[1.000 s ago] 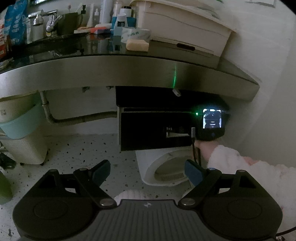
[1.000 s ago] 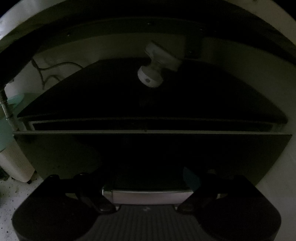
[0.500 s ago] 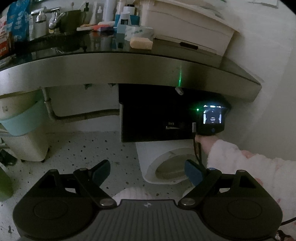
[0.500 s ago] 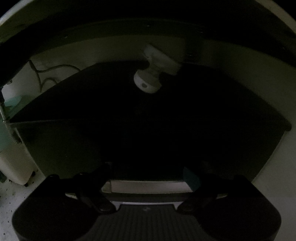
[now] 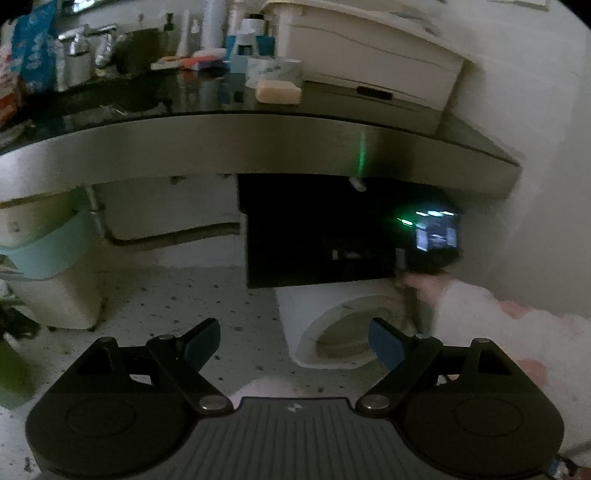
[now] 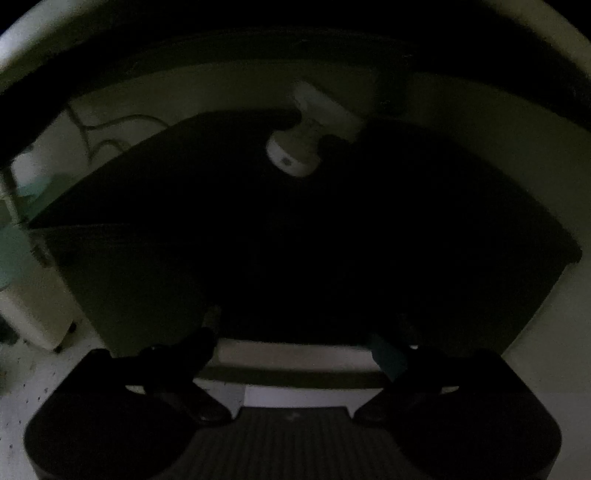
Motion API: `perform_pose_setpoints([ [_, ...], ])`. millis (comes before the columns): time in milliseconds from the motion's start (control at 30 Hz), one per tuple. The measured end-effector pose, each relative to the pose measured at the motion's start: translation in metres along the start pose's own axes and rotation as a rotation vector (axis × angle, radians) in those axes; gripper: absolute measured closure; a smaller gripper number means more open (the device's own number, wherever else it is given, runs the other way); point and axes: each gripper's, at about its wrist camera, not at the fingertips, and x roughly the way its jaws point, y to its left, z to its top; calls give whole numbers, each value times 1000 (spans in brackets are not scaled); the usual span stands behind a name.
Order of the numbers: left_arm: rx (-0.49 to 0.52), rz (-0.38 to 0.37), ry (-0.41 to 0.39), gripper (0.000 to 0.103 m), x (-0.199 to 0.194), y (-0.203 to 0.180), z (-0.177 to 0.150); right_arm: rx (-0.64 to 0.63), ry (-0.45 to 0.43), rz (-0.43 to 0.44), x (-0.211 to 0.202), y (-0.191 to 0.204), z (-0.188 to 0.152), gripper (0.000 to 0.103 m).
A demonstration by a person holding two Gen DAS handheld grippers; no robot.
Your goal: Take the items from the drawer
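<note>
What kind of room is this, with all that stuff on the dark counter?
Most likely a home bathroom: a faucet and toiletry bottles on the counter, a bar of soap, and a drain pipe underneath.

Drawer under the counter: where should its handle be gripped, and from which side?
Grip the handle at the middle of its pale bar, coming straight at the front of the drawer. The bar runs level across the dark front, so fingers closing above and below it should hold best. The right gripper faces it, open.
</note>
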Motion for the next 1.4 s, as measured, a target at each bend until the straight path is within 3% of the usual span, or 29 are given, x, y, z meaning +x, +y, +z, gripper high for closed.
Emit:
perform_pose_setpoints([
  [100, 33, 47, -23, 15, 3, -4, 2, 12, -12, 26, -25, 0, -7, 11],
  [233, 28, 32, -22, 15, 8, -6, 5, 28, -28, 61, -57, 0, -15, 11],
  [467, -43, -9, -23, 15, 9, -2, 17, 80, -26, -6, -130, 11, -8, 10],
  [633, -70, -23, -39, 15, 3, -2, 24, 113, 58, 108, -170, -3, 1, 10],
  [700, -48, 9, -59, 15, -3, -7, 28, 138, 64, 110, -185, -10, 1, 10],
  [800, -10, 33, -108, 15, -17, -17, 34, 68, 60, 36, -210, -10, 7, 10],
  [900, 10, 13, -149, 8, -34, -24, 40, 28, 41, 1, -240, -9, 11, 10],
  [1067, -2, -32, -212, 4, -60, -33, 45, 99, 20, 51, -292, -20, 26, 10],
  [1400, 23, 73, -238, 3, -96, -54, 57, 101, -57, 61, -356, -13, 41, 10],
])
